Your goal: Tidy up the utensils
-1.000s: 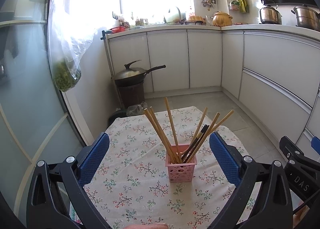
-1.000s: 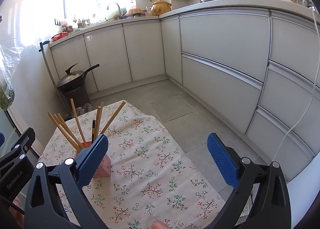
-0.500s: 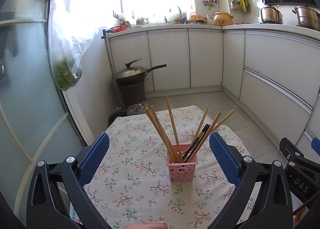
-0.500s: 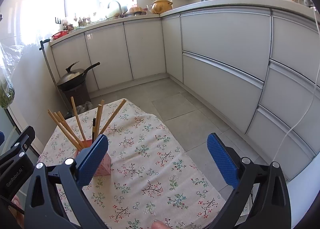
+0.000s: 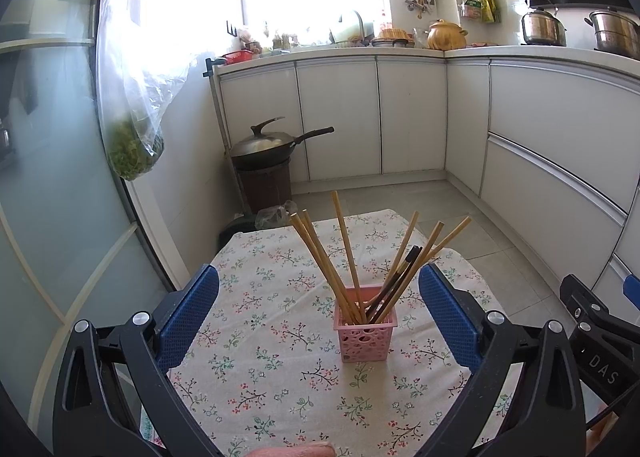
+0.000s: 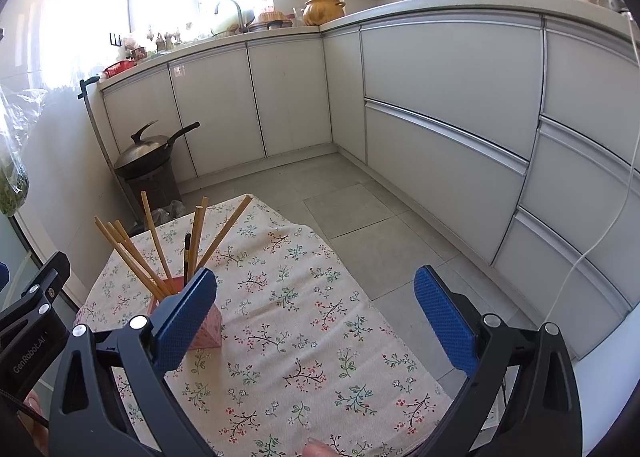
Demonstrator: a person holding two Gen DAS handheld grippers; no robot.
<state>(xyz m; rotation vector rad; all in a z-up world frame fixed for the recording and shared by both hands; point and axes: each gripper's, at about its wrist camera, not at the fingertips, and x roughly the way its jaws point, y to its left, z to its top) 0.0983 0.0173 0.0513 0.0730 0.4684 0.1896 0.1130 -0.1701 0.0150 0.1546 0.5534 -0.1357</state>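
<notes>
a: how does the left gripper [image 5: 318, 311] stand?

b: spread wide, nothing between its blue pads [image 5: 191, 311]. the pink holder [image 5: 366, 333] sits ahead of it on the flowered tablecloth [image 5: 256, 369], in the gap but nearer the right-hand pad, touching neither.

a: and what's in the holder?

b: a bunch of wooden chopsticks [image 5: 346, 253] fanned out, tips leaning to both sides, plus a dark one [image 5: 394, 283] among them.

a: the right gripper [image 6: 316, 315]?

b: also spread wide and empty. from its view the holder [image 6: 210, 331] lies off to the left, partly behind the left-hand pad [image 6: 184, 319]; ahead between the fingers there is only cloth, then floor.

a: anything past the table?

b: a lidded wok [image 5: 266, 143] on a dark stand beyond the far edge, against white cabinets [image 5: 412, 117]. a bag of greens [image 5: 134, 145] hangs to the left.
</notes>
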